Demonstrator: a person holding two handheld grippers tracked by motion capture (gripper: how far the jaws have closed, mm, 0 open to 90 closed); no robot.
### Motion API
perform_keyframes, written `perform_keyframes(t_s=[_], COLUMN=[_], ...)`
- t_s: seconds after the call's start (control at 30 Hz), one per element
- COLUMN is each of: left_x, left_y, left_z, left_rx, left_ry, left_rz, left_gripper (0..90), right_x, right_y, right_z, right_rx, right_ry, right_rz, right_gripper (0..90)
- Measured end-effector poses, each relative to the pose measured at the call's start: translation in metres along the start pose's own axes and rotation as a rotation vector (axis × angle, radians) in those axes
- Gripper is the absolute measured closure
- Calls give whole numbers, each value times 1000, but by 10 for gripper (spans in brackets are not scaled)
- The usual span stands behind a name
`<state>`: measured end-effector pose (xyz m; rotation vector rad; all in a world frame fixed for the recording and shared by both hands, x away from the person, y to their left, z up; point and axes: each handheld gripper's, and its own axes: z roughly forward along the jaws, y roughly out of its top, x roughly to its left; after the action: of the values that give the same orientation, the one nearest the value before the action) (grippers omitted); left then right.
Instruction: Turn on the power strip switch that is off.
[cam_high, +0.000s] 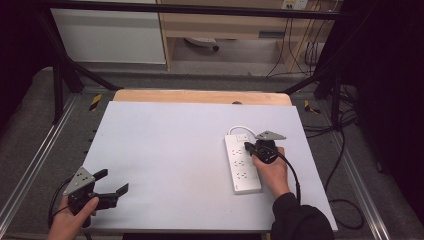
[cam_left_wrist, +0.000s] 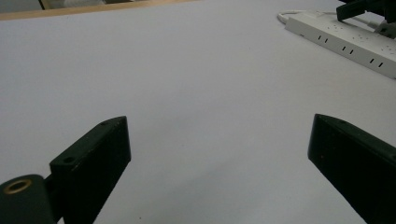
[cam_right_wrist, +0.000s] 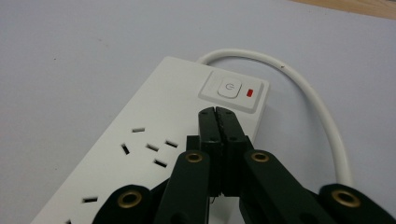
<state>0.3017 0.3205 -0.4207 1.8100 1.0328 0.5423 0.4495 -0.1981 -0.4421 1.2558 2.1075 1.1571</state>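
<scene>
Table (cam_high: 165, 165) covered in a pale lilac sheet takes up the middle of the room, with a strip of bare wood along its far edge, a black frame around it, and cables trailing over the grey floor to the right. On the right half of the sheet lies a white power strip (cam_high: 241, 162), lengthwise towards the person. The right gripper (cam_high: 248, 147) hangs over its far end, jaws pressed flat together and holding nothing. Its own view adds the detail: the closed tips (cam_right_wrist: 217, 112) sit just short of the strip's switch (cam_right_wrist: 229, 87), beside a small red light (cam_right_wrist: 251, 93), and the white cord (cam_right_wrist: 322, 112) loops off behind. The left gripper (cam_high: 114, 183) rests at the near left corner, well apart, jaws spread wide over bare sheet.
</scene>
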Motion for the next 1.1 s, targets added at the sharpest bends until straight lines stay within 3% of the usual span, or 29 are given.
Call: perform_keyframes(t_s=[1.1], left_x=[0], left_y=[0], left_z=[1], left_rx=[4], left_ry=[-2], left_rz=[0], left_gripper=[59], right_x=[0], right_y=[1], right_z=[0], right_rx=[-8], right_ry=[11], right_rz=[4], right_gripper=[900])
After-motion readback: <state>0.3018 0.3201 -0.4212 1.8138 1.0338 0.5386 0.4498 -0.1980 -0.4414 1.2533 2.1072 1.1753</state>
